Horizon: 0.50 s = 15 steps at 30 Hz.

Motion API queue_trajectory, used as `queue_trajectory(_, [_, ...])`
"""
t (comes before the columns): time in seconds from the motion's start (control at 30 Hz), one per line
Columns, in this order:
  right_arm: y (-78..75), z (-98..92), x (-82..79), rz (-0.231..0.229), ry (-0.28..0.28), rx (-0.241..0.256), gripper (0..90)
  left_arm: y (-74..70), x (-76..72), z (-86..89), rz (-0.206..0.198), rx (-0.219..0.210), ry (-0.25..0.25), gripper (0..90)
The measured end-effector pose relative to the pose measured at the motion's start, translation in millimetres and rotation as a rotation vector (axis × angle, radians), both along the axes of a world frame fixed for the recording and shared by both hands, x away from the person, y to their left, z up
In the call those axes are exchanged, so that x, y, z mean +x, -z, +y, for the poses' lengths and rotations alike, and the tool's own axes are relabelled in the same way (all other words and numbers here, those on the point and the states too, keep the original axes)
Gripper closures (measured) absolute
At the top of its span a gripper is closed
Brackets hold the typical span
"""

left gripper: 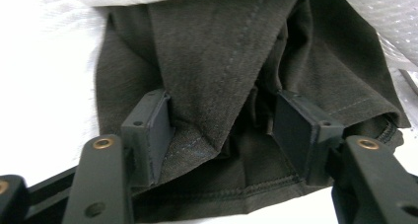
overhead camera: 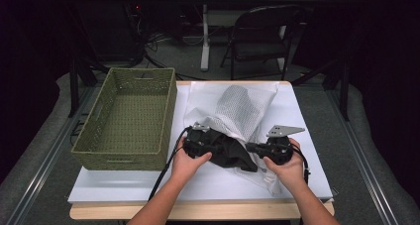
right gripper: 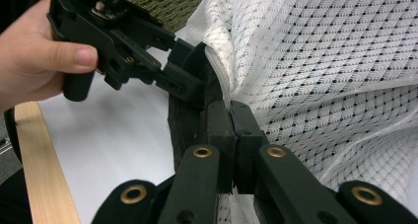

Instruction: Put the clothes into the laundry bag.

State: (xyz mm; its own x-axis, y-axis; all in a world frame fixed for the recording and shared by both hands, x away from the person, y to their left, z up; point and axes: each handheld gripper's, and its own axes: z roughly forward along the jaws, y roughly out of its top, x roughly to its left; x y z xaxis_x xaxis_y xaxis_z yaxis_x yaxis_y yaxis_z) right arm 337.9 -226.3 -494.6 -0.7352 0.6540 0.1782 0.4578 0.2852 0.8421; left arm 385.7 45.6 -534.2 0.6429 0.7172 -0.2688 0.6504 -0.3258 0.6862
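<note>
Left gripper [overhead camera: 218, 146] fingers [left gripper: 148, 130] spread apart, right gripper [overhead camera: 247, 147] fingers [right gripper: 219, 130] pressed together, both hand-held, pointing inward.

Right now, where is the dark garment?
In the high view the dark garment lies near the table's front, at the mouth of the white mesh bag, between the left gripper and right gripper, right of the green basket.

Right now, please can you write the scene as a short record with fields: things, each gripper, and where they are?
Work in hand: a dark garment lies at the mouth of a white mesh bag
Left gripper: fingers open, a fold of the dark garment between them
Right gripper: fingers shut on the mesh bag's edge
Basket: green woven, at the table's left side, nothing seen inside
Table: white cover, wooden front edge
</note>
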Motion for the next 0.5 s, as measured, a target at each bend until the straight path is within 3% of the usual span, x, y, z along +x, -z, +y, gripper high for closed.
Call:
queue_trajectory(0.1, [0.2, 0.8, -0.3, 0.006, 0.0, -0.001, 89.6, 3.9, 0.0, -6.1, -0.004, -0.024, 0.021, 37.5])
queue_trajectory(0.37, [1.0, 1.3, -0.5, 0.003, 0.0, 0.005, 89.6, 7.7, 0.4, -15.4, 0.002, -0.009, 0.035, 40.4])
queue_trajectory(0.5, [1.0, 1.7, -0.6, 0.004, -0.001, 0.005, 89.6, 10.2, -0.7, -18.1, -0.027, 0.045, 0.033, 40.2])
